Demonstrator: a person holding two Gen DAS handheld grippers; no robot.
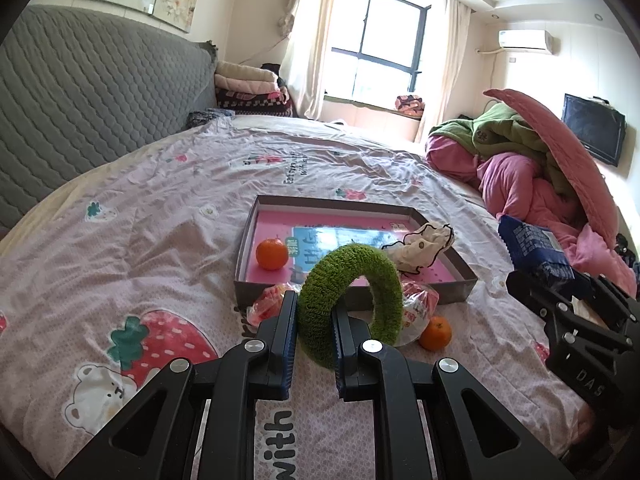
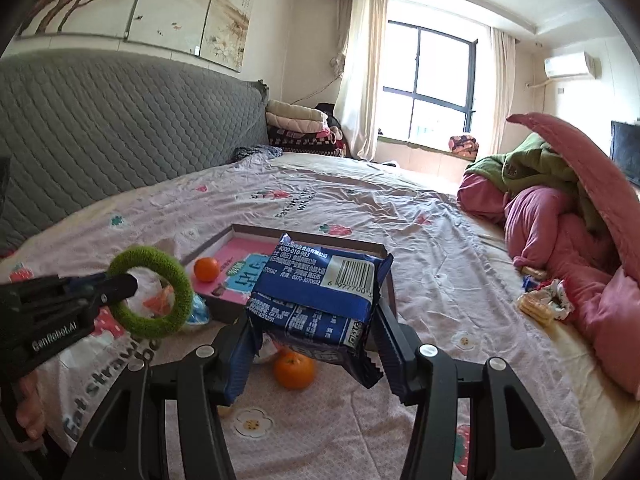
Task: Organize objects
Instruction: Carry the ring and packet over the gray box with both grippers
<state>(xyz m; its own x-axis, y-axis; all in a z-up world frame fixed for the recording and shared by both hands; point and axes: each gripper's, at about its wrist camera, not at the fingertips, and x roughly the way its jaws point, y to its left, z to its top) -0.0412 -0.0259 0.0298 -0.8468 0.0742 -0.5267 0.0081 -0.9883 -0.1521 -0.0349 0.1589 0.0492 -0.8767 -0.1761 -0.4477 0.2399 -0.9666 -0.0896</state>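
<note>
My left gripper [image 1: 314, 320] is shut on a fuzzy green ring [image 1: 352, 300], held above the bed just in front of a shallow box [image 1: 360, 212] with a pink floor. The ring also shows in the right wrist view [image 2: 154, 292]. My right gripper [image 2: 316, 320] is shut on a blue snack packet [image 2: 320, 296], held above the bed near the box [image 2: 312, 240]. In the box lie an orange [image 1: 272, 254] and a cream cloth scrunchie [image 1: 420, 246]. A second orange [image 1: 436, 333] and a clear snack bag [image 1: 418, 308] lie on the sheet before the box.
A pink and green quilt pile [image 1: 532, 172] fills the bed's right side. A grey quilted headboard [image 1: 88, 96] runs along the left. Small snack items [image 2: 544, 300] lie by the quilt. Folded blankets [image 1: 252, 92] are stacked at the far end.
</note>
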